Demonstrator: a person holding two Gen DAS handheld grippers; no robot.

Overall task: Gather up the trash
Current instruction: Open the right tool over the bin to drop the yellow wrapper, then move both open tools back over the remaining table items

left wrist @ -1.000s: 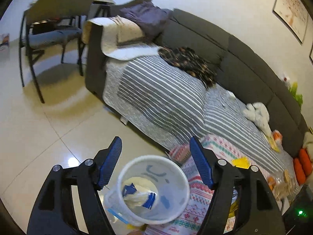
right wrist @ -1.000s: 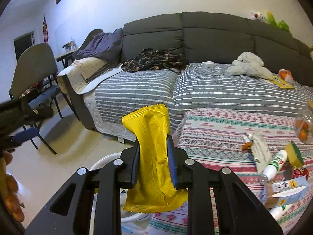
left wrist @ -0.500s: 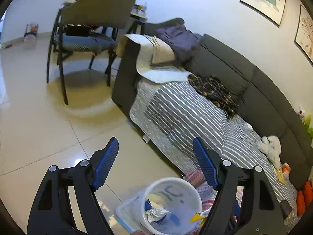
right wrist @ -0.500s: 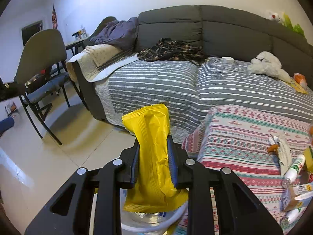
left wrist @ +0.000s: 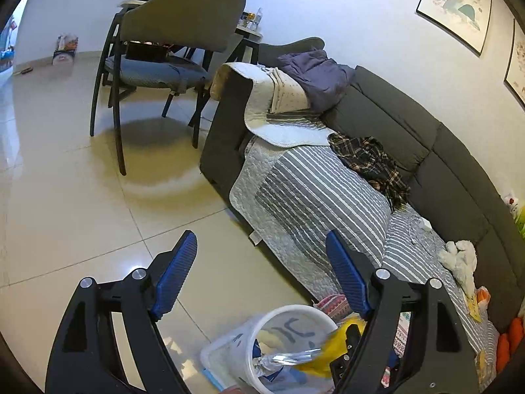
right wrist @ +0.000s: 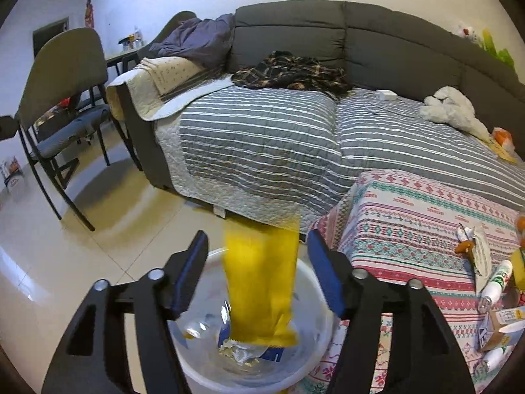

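Above the white bin (right wrist: 315, 354), right gripper (right wrist: 257, 246) jaws opening, yellow wrapper (right wrist: 262, 282) loose between them, left gripper (left wrist: 262, 256) opening, empty, just beside bin.

The right gripper (right wrist: 257, 269) points down over the white bin (right wrist: 315, 358), and its jaws are opening with nothing pressed between them. The left gripper (left wrist: 262, 272) is just beside the bin, its jaws opening too, empty.
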